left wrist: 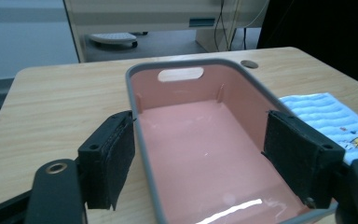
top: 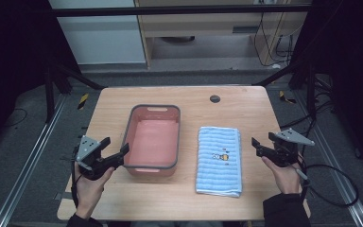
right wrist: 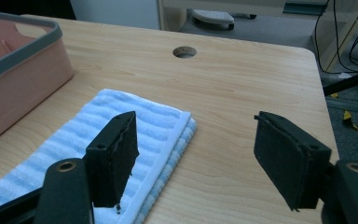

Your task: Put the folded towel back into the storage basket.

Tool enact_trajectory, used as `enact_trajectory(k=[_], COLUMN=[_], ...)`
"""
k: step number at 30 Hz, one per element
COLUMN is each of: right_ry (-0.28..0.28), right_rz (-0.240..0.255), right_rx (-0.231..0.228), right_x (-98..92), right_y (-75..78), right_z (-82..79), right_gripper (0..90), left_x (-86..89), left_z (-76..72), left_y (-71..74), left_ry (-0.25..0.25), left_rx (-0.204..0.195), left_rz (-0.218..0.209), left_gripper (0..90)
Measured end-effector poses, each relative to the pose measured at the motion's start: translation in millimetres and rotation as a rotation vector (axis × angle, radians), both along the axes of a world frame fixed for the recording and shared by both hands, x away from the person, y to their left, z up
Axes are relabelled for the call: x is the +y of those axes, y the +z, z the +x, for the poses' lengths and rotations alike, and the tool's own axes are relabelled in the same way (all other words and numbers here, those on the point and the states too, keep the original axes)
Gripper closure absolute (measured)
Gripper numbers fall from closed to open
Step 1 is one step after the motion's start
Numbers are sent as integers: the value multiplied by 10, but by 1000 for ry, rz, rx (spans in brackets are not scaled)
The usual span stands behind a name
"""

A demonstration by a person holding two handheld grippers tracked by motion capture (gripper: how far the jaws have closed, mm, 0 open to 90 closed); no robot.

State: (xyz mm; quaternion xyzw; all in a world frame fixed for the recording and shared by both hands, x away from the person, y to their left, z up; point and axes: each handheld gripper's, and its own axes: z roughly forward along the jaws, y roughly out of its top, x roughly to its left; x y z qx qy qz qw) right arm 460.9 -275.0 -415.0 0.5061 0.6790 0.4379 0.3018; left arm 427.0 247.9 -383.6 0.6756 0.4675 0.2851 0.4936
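A pink bin (top: 152,139) with a grey rim stands empty in the middle of the wooden table. To its right lies a folded blue striped towel (top: 219,161) with a small picture on it. My left gripper (top: 116,144) is open by the bin's near left corner and points at the bin. In the left gripper view the left gripper (left wrist: 203,140) has one pad outside the bin's rim (left wrist: 135,93) and the other over the inside. My right gripper (top: 262,139) is open just right of the towel. In the right gripper view the right gripper (right wrist: 193,140) has nothing between its pads, beside the towel (right wrist: 74,135).
A round cable hole (top: 214,99) sits near the table's far edge (top: 184,87). Bare wood (top: 255,113) lies between the towel and the table's right edge. Behind the table are a cabinet and floor cables (top: 274,47). A cable (top: 331,179) trails from the right gripper.
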Motion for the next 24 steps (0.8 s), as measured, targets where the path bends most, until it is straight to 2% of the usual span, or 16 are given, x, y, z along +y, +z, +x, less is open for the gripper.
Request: enact_trajectory(k=[6, 7, 8, 11, 13, 24], right_ry=[16, 16, 18, 26, 30, 34], right_rz=[18, 20, 19, 19, 22, 4], right_rx=[-8, -11, -12, -11, -11, -10], right_x=[26, 33, 40, 62, 77, 140], right_y=[84, 96, 109, 140, 158, 138], right_z=[38, 48, 57, 81, 99, 170], right_gripper=[343, 351, 358, 413, 438, 477], left_x=[-256, -256, -335, -405, -531, -930], left_z=[20, 20, 22, 22, 32, 45], left_y=[59, 59, 71, 76, 76, 16], left_ry=[-49, -49, -67, -82, -105, -169], left_rx=[-10, -10, -12, -14, -15, -16], left_rz=[-6, -6, -9, -8, -2, 4], left_gripper=[257, 260, 262, 269, 276, 295])
